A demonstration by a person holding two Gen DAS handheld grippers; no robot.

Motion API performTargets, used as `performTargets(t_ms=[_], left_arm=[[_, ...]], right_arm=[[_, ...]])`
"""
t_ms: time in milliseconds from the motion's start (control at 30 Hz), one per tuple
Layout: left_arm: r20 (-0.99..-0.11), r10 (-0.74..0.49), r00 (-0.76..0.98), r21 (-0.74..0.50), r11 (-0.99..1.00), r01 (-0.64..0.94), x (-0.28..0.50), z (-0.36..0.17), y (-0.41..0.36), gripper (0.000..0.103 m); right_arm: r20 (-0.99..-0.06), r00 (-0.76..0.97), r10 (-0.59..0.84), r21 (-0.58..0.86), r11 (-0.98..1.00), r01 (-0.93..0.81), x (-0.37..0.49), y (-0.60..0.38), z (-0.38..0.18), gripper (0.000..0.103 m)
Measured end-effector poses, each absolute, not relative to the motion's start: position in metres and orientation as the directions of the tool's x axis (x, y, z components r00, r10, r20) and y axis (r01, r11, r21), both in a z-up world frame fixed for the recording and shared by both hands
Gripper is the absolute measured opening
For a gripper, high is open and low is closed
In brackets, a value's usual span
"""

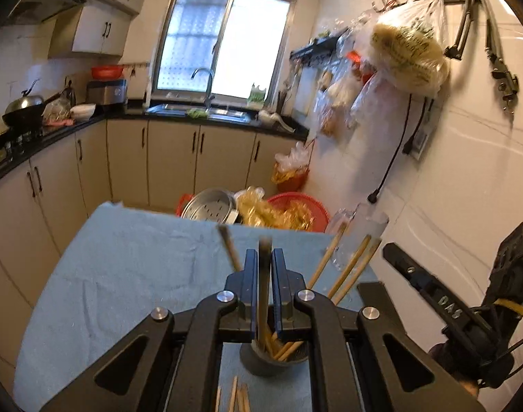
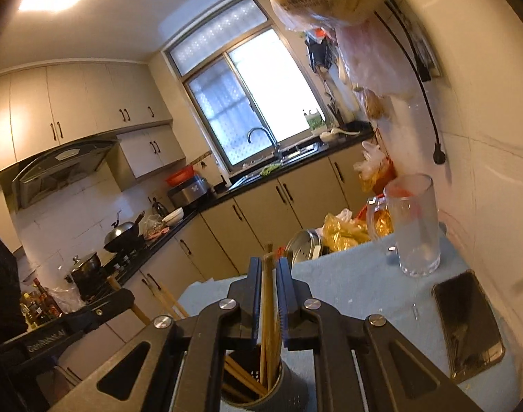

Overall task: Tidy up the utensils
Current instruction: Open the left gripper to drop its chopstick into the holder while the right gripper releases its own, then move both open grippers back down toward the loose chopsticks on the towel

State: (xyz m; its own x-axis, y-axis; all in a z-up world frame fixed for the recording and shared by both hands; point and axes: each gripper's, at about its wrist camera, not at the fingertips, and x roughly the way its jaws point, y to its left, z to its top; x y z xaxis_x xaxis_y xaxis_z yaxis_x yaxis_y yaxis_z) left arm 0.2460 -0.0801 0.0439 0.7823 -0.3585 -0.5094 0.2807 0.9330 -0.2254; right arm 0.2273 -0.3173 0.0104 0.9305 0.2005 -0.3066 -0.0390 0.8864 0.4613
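Now both your left gripper [image 1: 264, 257] and right gripper [image 2: 269, 276] pinch upright chopsticks [image 2: 268, 295], lower ends inside the grey holder [image 2: 289, 391].

Holder [image 2: 282, 391] base and loose chopsticks [image 1: 235, 395] cut off below

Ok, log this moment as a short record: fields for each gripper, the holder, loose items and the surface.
left gripper: shut on a chopstick, above the holder
right gripper: shut on chopsticks, above the holder
chopstick holder: dark cylinder, upright on the cloth, several chopsticks standing in it, leaning
loose chopsticks: lying on the cloth near the holder
glass mug: clear, upright, looks empty, by the wall
phone: flat on the cloth, screen dark
surface: table under a blue cloth
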Motion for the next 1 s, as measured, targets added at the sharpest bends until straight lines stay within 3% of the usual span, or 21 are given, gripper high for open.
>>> performTargets(t_ms=[100, 200, 400, 467, 533, 767, 1000], left_arm=[[-0.498, -0.386, 0.776, -0.251, 0.921, 0.297, 0.229, 0.052, -0.069, 0.013], [-0.482, -0.359, 0.8, -0.221, 0.933, 0.286, 0.2, 0.063, -0.054, 0.037], [-0.52, -0.262, 0.813, -0.173, 0.964, 0.2, 0.127, 0.056, -0.006, 0.048], [-0.535, -0.233, 0.812, -0.164, 0.972, 0.171, 0.102, 0.045, 0.007, 0.049], [-0.547, -0.195, 0.814, -0.14, 0.98, 0.141, 0.082, 0.034, 0.014, 0.049], [-0.606, -0.181, 0.775, -0.178, 0.98, 0.09, 0.039, 0.007, 0.039, 0.05], [-0.607, -0.169, 0.776, -0.151, 0.984, 0.096, 0.021, 0.008, 0.042, 0.05]], right_arm=[[-0.315, 0.924, 0.219, 0.493, 0.869, -0.038, 0.215, -0.322, 0.012, 0.018], [-0.321, 0.92, 0.226, 0.505, 0.862, -0.036, 0.191, -0.322, 0.02, 0.023], [-0.414, 0.866, 0.281, 0.5, 0.865, -0.042, 0.12, -0.301, 0.008, 0.036], [-0.445, 0.847, 0.29, 0.498, 0.866, -0.034, 0.099, -0.293, -0.004, 0.041], [-0.471, 0.827, 0.307, 0.502, 0.864, -0.035, 0.082, -0.285, -0.016, 0.053], [-0.567, 0.758, 0.323, 0.476, 0.879, -0.018, 0.044, -0.265, -0.046, 0.054], [-0.585, 0.746, 0.317, 0.462, 0.887, -0.015, 0.026, -0.258, -0.047, 0.053]])
